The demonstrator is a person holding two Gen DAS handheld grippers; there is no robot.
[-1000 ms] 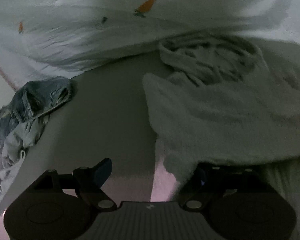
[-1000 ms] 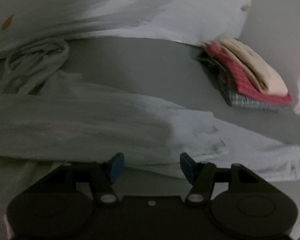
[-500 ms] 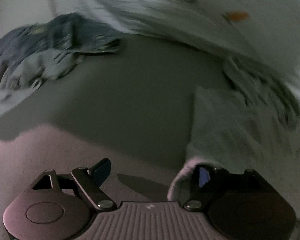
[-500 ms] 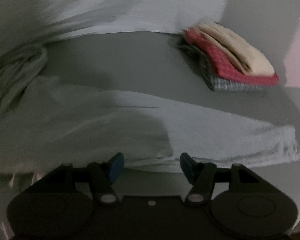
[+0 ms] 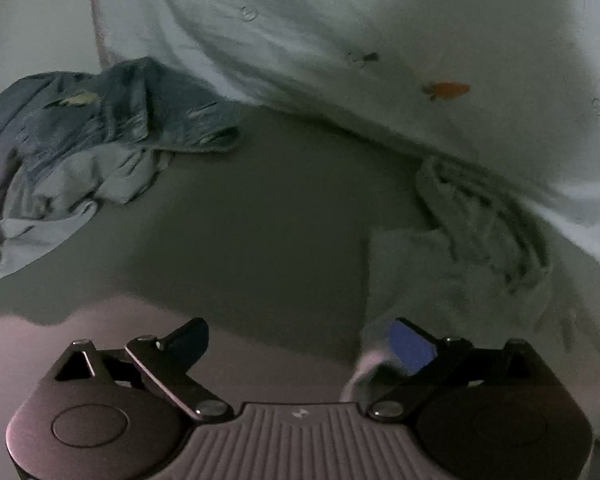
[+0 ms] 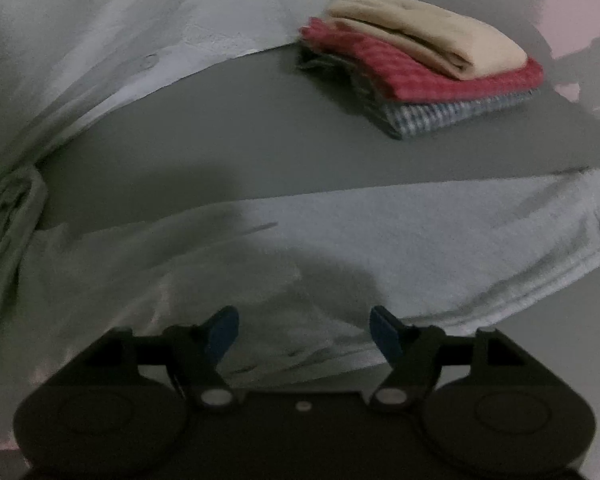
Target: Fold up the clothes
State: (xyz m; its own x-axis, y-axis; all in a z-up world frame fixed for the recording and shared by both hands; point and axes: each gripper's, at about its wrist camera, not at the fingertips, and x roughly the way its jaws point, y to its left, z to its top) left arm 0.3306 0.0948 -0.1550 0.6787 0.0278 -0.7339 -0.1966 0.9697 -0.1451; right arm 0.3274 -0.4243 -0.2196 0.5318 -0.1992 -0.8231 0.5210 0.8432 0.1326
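A pale fleecy garment [image 6: 380, 240] lies stretched across the grey bed surface [image 6: 240, 132], its bunched end [image 5: 480, 216] showing at the right of the left wrist view. My left gripper [image 5: 300, 344] is open, and a corner of the garment [image 5: 370, 360] rests against the inside of its right finger. My right gripper [image 6: 304, 330] is open just above the garment's near edge, nothing between its fingers. A folded stack [image 6: 424, 64] of cream, red-checked and blue-checked cloth sits at the far right.
A crumpled heap of denim and light clothes [image 5: 80, 140] lies at the far left. A white quilt [image 5: 380, 40] with small printed motifs is piled along the back of the bed, also seen as white quilt [image 6: 120, 40] in the right wrist view.
The left gripper has swung left and pulled back; the denim heap now sits higher and the garment only at the right. The right view has turned right; the garment lies straighter and flatter.
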